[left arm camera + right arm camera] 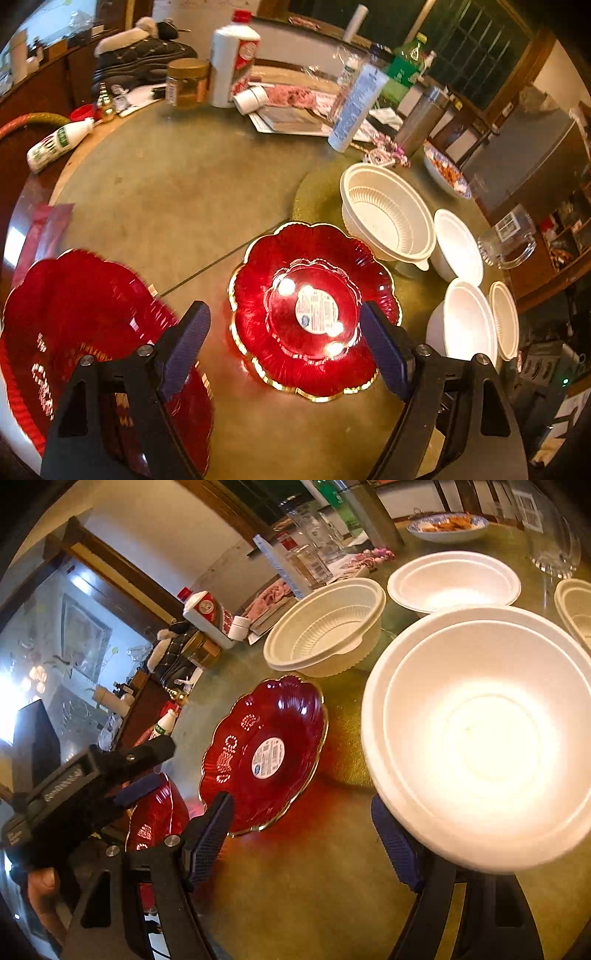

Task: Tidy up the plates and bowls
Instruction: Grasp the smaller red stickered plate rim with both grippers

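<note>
A: Where do we stand with the left gripper (284, 332)?
B: In the left wrist view its jaws stand apart with nothing between them, over the scalloped red plate with a gold rim (314, 310) at centre frame. A second red plate (92, 332) lies blurred at lower left.

A: And our right gripper (306, 834)?
B: Also spread and empty. In the right wrist view the stacked white foam bowls (480, 738) fill the right side, just above its right finger; we cannot tell whether they touch. The ribbed white plastic bowl (325, 627) sits at upper centre on the round green table (332, 886).
</note>
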